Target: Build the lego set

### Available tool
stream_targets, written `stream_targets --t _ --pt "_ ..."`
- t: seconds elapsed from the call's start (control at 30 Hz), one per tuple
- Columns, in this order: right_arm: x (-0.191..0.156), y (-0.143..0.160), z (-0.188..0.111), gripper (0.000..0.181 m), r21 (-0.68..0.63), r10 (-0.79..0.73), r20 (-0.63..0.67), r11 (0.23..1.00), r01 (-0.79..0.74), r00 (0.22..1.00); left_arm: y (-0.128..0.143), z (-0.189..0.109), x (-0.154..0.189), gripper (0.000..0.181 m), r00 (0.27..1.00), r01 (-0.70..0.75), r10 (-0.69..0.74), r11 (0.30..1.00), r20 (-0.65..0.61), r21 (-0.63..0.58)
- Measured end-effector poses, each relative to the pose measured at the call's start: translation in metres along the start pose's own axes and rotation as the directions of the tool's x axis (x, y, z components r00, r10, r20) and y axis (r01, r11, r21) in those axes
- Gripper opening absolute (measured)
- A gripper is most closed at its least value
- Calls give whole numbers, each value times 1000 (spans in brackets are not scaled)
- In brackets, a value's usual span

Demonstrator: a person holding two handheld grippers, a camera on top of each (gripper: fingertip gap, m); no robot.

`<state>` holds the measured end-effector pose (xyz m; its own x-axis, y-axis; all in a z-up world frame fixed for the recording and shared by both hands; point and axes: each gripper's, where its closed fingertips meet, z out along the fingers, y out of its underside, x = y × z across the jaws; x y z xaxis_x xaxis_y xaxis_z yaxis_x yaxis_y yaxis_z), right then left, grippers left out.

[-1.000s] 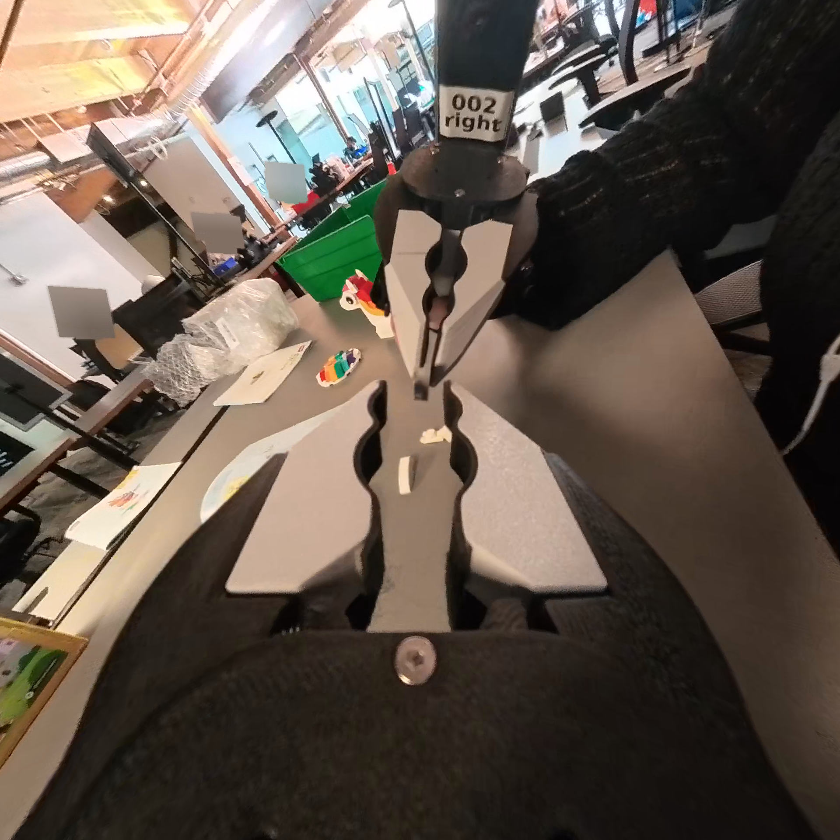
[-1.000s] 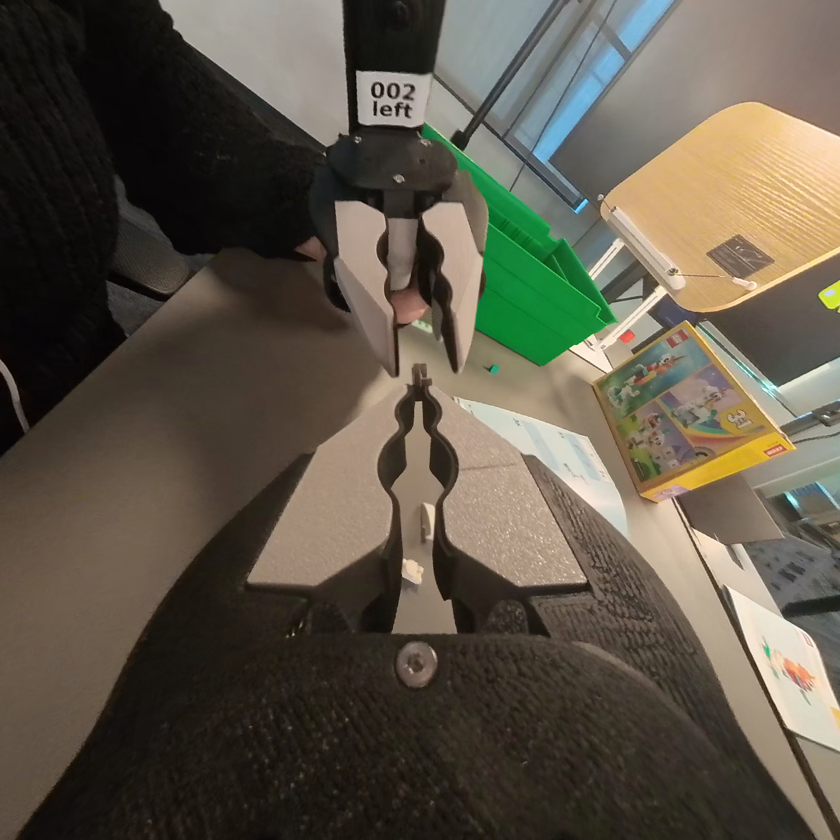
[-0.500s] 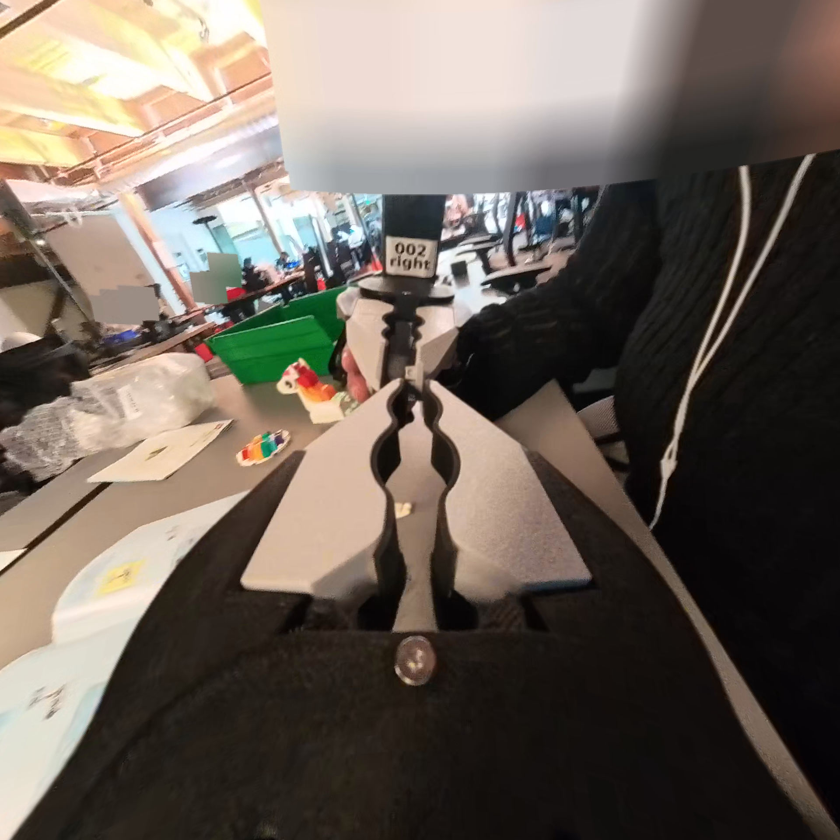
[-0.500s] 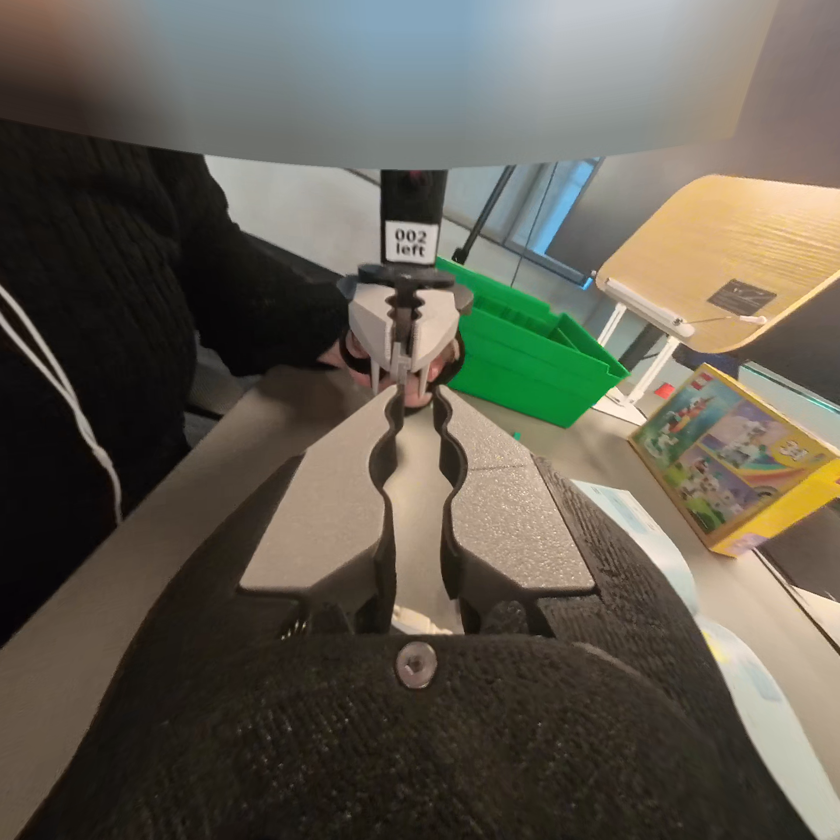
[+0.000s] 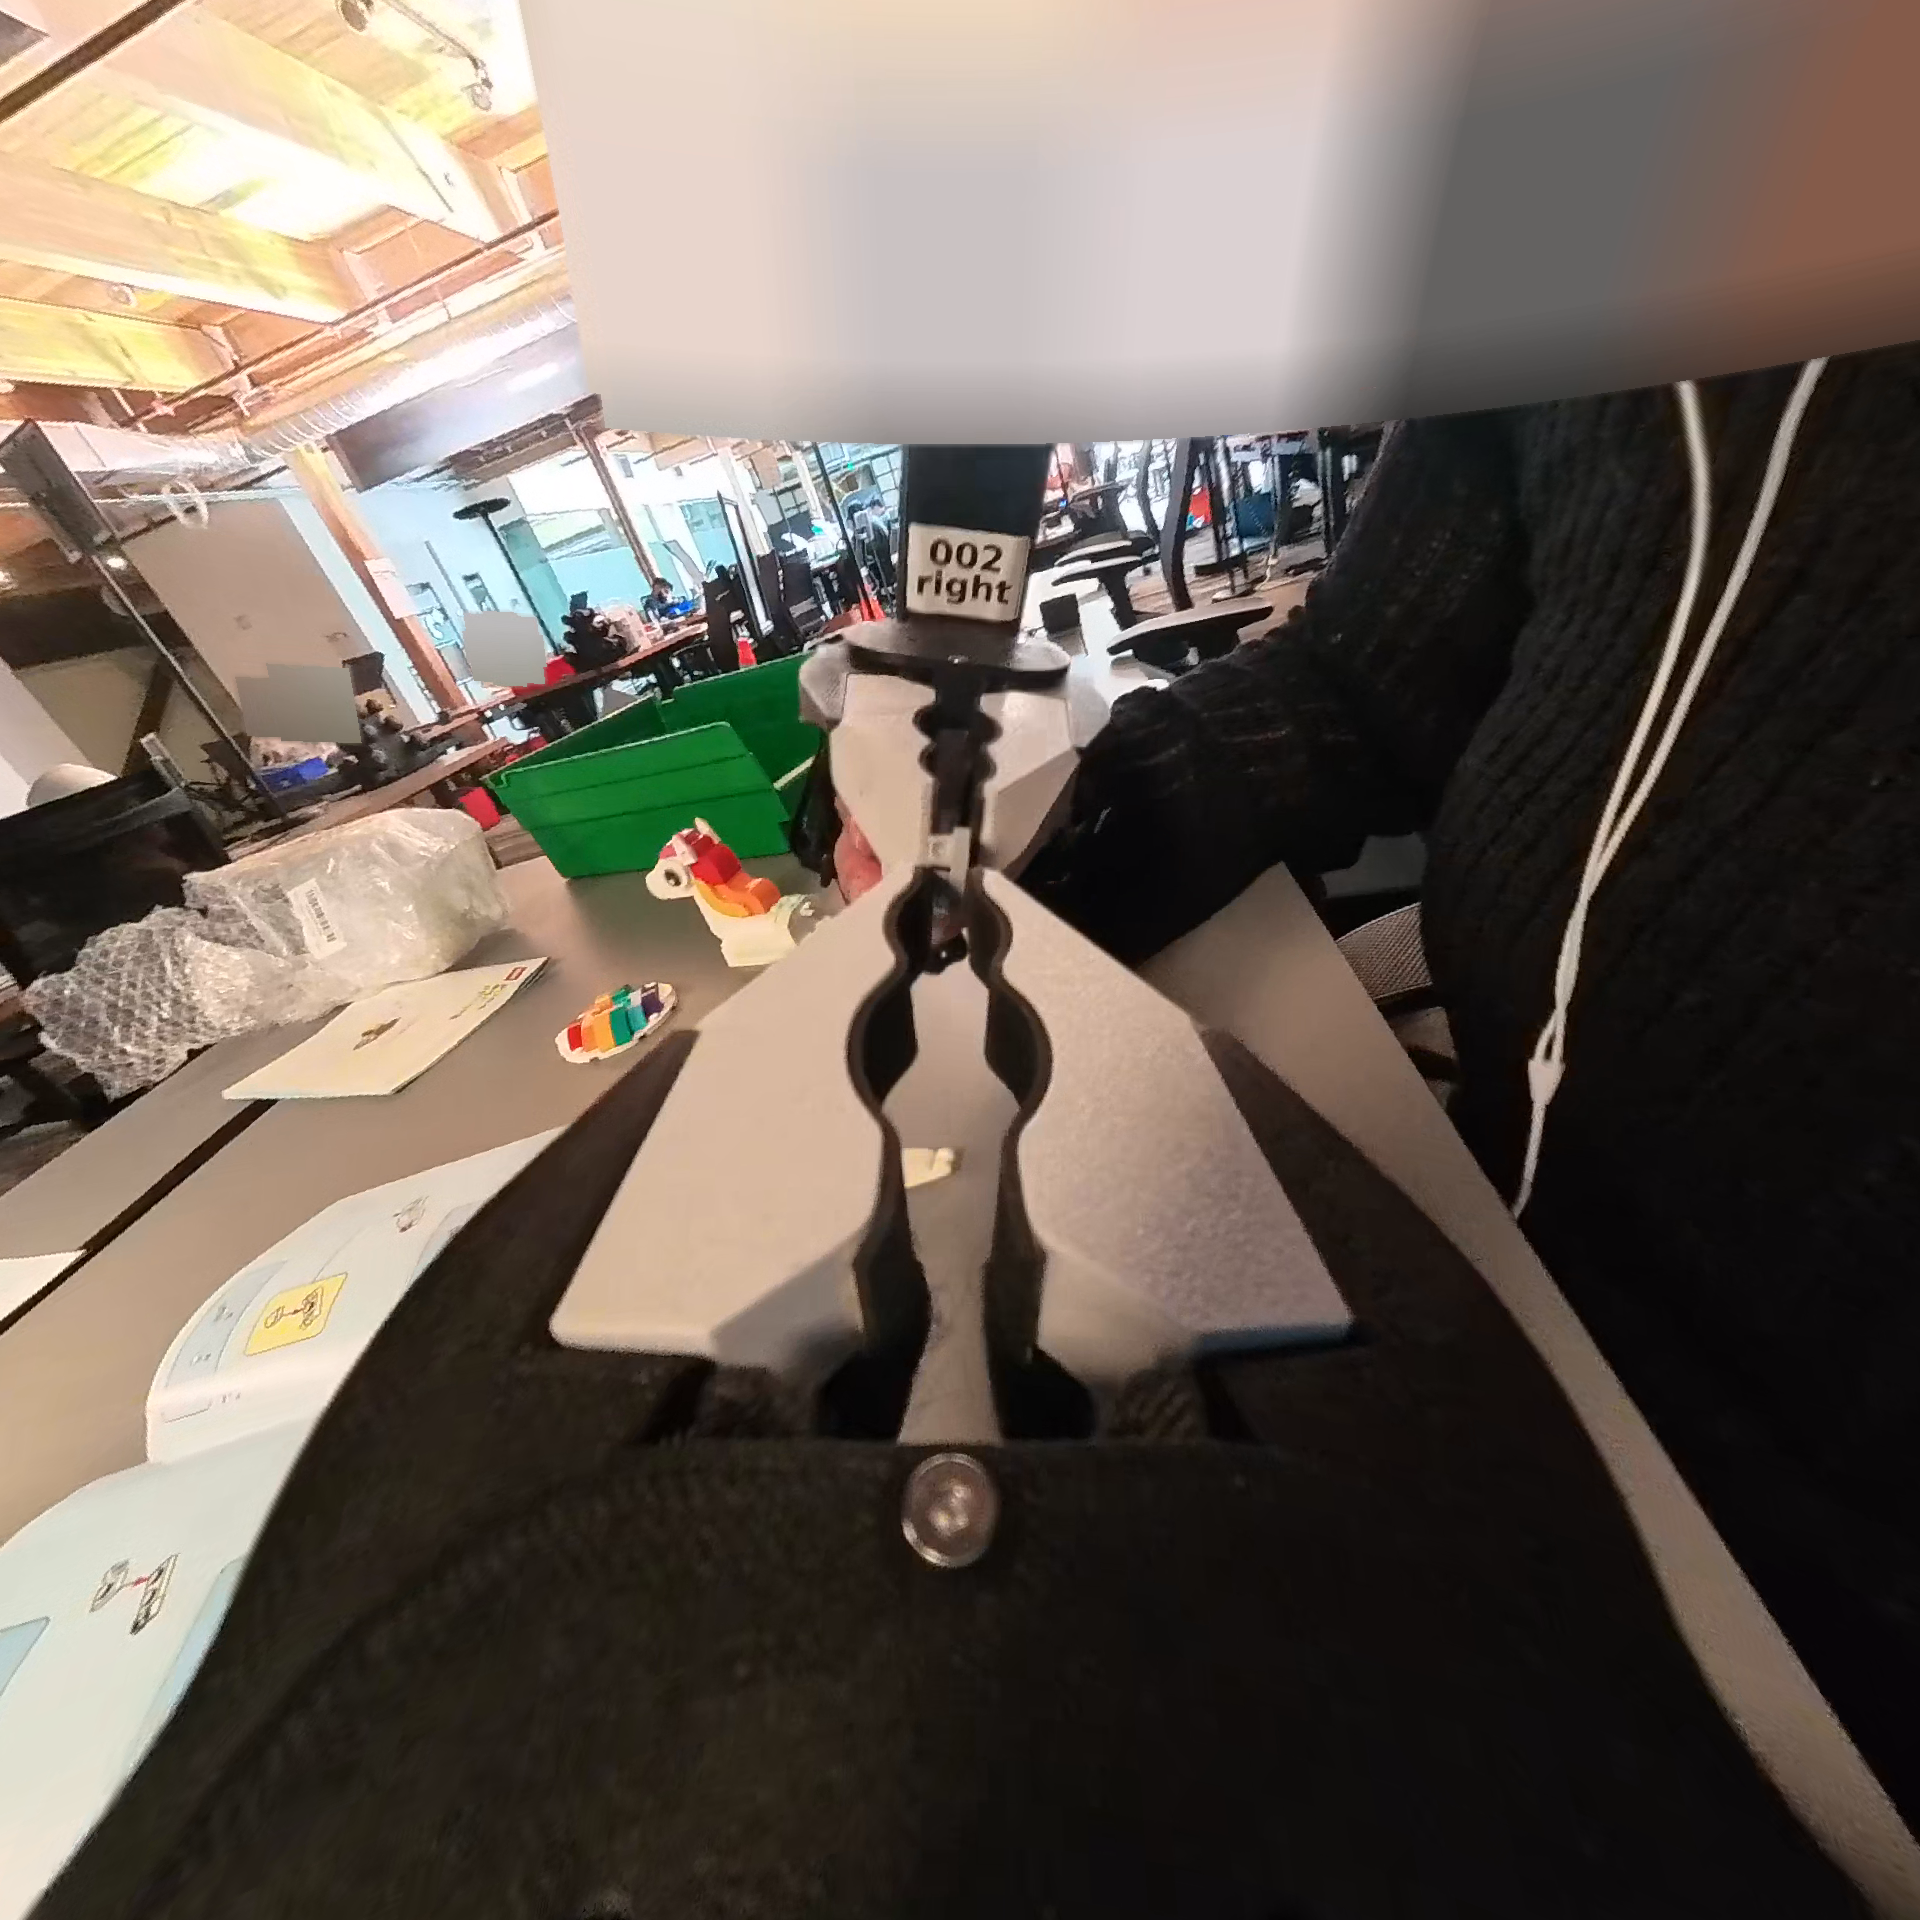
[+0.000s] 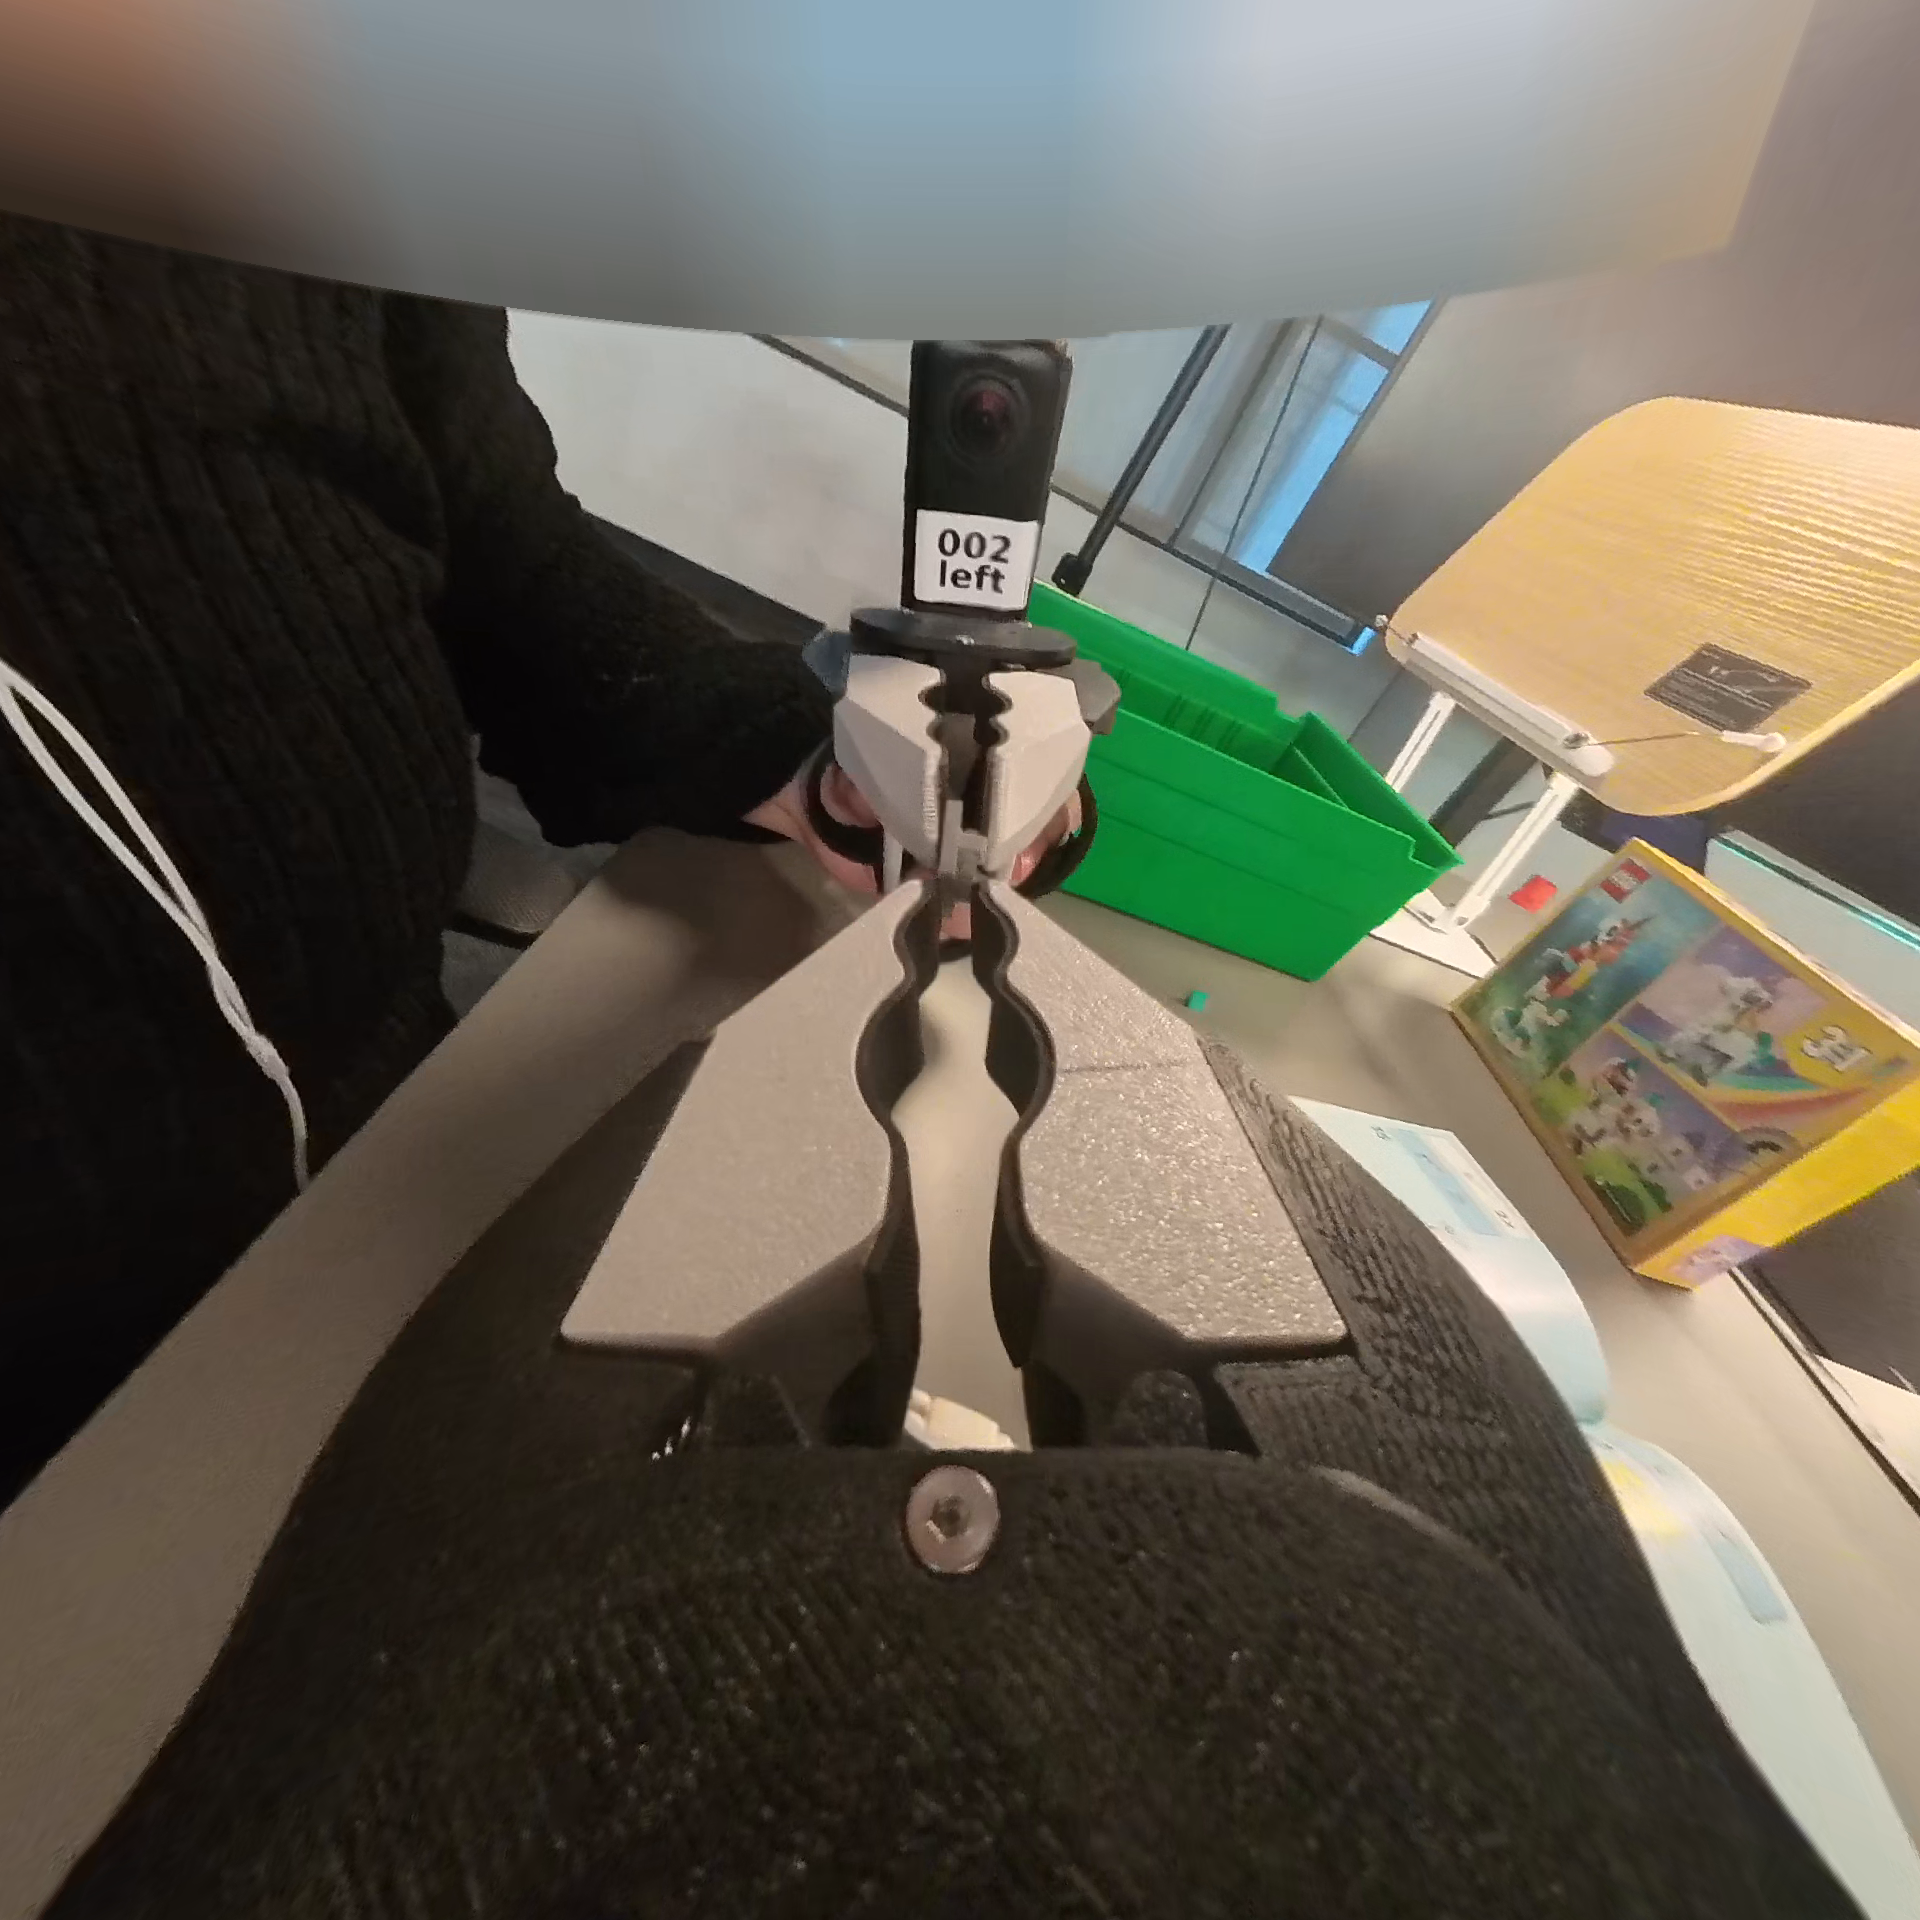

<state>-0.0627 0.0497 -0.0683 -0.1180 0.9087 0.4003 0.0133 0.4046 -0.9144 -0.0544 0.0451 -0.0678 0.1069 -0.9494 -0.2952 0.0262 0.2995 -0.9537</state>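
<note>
My two grippers meet tip to tip above the grey table [image 5: 1247, 966]. A small light-grey lego piece [image 5: 941, 847] sits where the tips meet, and it also shows in the right wrist view [image 6: 961, 850]. My left gripper [image 5: 940, 883] has its jaws closed on the piece from one side. My right gripper [image 6: 951, 896] is closed on it from the other side. A small white lego piece [image 5: 930, 1164] lies on the table under the left gripper. A lego unicorn model [image 5: 727, 894] stands behind.
A white plate of rainbow pieces [image 5: 618, 1023], a closed booklet [image 5: 384, 1029], bubble-wrap bags [image 5: 312, 935] and green bins [image 5: 644, 790] are at the left. The lego box [image 6: 1683, 1060] and the open instructions [image 6: 1455, 1195] are at the right. A person's black sleeve [image 5: 1351, 748] is close. My two grippers' fingertips are within a few centimetres of each other.
Both grippers rose and levelled out. The left gripper, open a second ago, has closed at the right gripper's tip, where the small piece is.
</note>
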Motion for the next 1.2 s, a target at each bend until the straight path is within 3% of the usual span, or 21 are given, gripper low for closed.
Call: stream_targets --t 0.2,0.27,0.4,0.47,0.53,0.63,0.7,0.8,1.07,1.2 --pt "15 10 -1 4 -46 33 -74 998 -36 997 8 1 -16 5 990 -56 63 997 123 -58" --pt "18 19 -6 24 -98 39 -61 994 -45 997 18 1 -28 6 965 -133 162 980 208 -147" --pt "24 43 -27 34 -189 126 -34 973 -130 991 53 11 -41 6 904 -281 385 863 185 -420" --pt "24 59 -38 34 -245 173 -22 954 -172 985 69 20 -44 6 866 -357 480 788 137 -501" --pt "26 73 -50 33 -286 197 -35 937 -199 980 77 28 -51 6 783 -462 611 694 113 -552" --pt "28 82 -59 32 -297 255 -40 920 -255 966 74 42 -52 6 593 -652 803 519 56 -553" --pt "29 80 -60 31 -278 269 -42 922 -270 962 83 48 -51 6 520 -713 854 429 -8 -554" --pt "29 78 -57 30 -272 255 -45 927 -257 966 96 47 -50 6 481 -745 873 355 -87 -564" --pt "22 95 -52 29 -358 213 -46 909 -215 976 115 22 -55 6 459 -766 858 251 -229 -592" --pt "17 101 -50 30 -404 182 -26 897 -177 983 99 18 -61 6 369 -788 912 205 -178 -581"
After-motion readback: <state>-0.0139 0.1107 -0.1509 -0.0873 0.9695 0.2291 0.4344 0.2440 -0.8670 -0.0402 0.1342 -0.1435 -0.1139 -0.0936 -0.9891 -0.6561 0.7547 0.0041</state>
